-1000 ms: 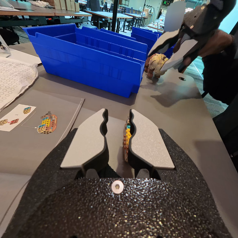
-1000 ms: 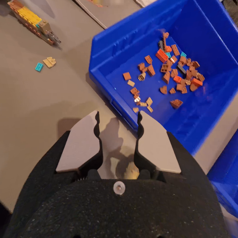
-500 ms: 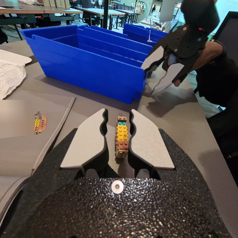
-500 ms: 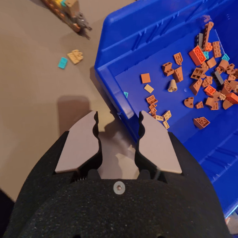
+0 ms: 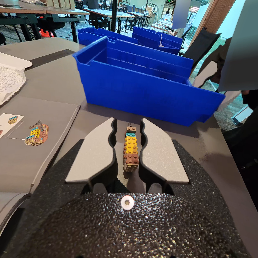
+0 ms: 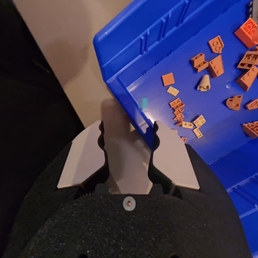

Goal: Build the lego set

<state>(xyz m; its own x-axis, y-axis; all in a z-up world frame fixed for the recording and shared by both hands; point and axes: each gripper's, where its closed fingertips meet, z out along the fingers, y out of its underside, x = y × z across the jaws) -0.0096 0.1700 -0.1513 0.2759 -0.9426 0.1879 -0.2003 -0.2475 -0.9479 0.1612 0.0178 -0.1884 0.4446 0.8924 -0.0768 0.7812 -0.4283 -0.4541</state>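
Since a second ago, left gripper (image 5: 127, 137) goes from having the lego build (image 5: 131, 150) on edge against its right finger to straddling it studs-up; right gripper (image 6: 127, 137) swings away from the open table and closer over the near corner of the blue bin (image 6: 164, 46).

Left jaws spread, empty. Build lies flat on the grey table (image 5: 181, 146) in the gap between the two fingers, no clear contact with either pad. Its long axis runs near-to-far, parallel to the fingers: tan and brown end near the palm, yellow in the middle, teal then a grey-brown block at the far end, just short of the bin wall (image 5: 139, 96). Sits slightly right of centre in the gap.

Right jaws spread, empty, hanging over the bin's near-left rim. Loose pieces (image 6: 209, 67), brown, orange and tan, lie on the bin floor to the right and far of the fingertips; nearest are small tan plates (image 6: 199, 121) just right of the right finger. A teal bit (image 6: 143, 103) by the bin wall is blurred.

Instruction booklet (image 5: 37, 132) lies open on the table left of the left gripper.

Judgement: left is the nearer one for the build; closing would pinch it across its short width. Right likely needs to go right and down into the bin for a next piece.
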